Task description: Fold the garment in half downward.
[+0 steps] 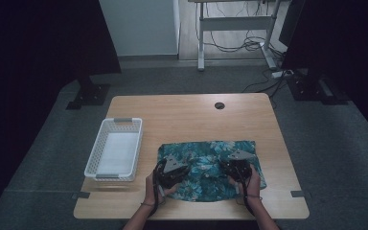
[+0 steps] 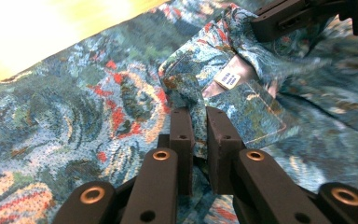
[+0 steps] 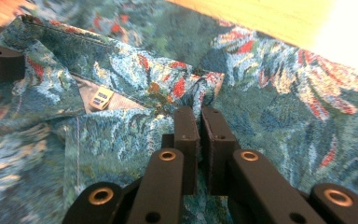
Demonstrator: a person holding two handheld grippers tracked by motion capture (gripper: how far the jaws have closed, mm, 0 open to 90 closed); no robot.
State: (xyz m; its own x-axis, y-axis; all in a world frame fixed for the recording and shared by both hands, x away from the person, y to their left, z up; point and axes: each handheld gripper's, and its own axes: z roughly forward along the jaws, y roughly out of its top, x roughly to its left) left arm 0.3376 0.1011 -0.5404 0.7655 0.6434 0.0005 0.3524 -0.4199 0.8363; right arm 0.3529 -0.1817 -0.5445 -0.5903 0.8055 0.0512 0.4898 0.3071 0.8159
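The left tongs point(image 1: 172, 168) and the right tongs point(image 1: 235, 164) both rest on a blue-green flowered shirt point(image 1: 206, 158) spread on the table point(image 1: 182, 115), one at each side of its near half. In the left gripper view, the left tongs point(image 2: 200, 122) are clamped on a fold of the cloth point(image 2: 98, 121), which rises between the nearly closed jaws. Just beyond them lies the neckline with a small white label point(image 2: 227, 78), and the other tongs point(image 2: 284, 18) show past it. In the right gripper view, the right tongs point(image 3: 200, 120) pinch a fold of the shirt point(image 3: 279, 93) the same way. A white basket point(image 1: 115, 148) stands well to the left of the left tongs.
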